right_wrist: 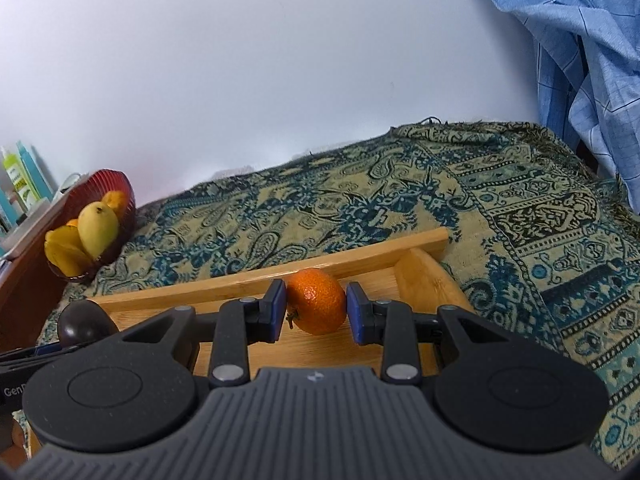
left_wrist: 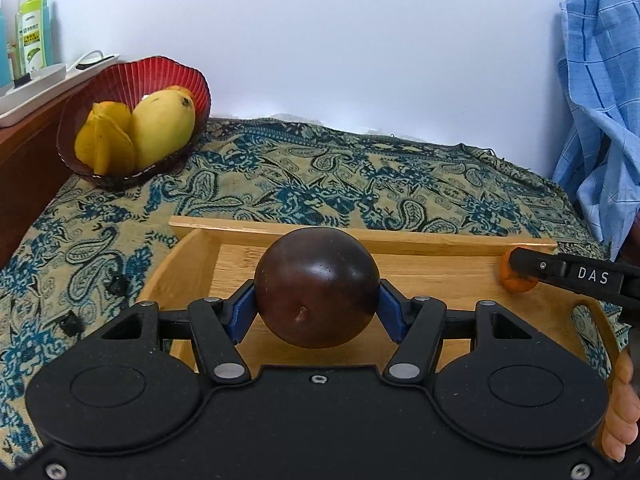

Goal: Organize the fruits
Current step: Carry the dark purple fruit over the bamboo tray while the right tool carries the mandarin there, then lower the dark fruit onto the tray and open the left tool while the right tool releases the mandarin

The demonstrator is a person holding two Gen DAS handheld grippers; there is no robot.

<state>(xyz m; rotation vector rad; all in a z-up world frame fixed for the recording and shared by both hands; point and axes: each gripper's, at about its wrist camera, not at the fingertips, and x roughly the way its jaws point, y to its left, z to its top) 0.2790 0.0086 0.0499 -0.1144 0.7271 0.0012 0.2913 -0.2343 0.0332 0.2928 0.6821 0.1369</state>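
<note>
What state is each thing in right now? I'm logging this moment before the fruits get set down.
left gripper: shut on the dark round fruit.
dark round fruit: held over the wooden tray.
right gripper: shut on the tangerine.
tangerine: held over the tray.
wooden tray: flat on the cloth, nothing seen lying in it.
red bowl: upright, holding a mango and other yellow and orange fruit.
</note>
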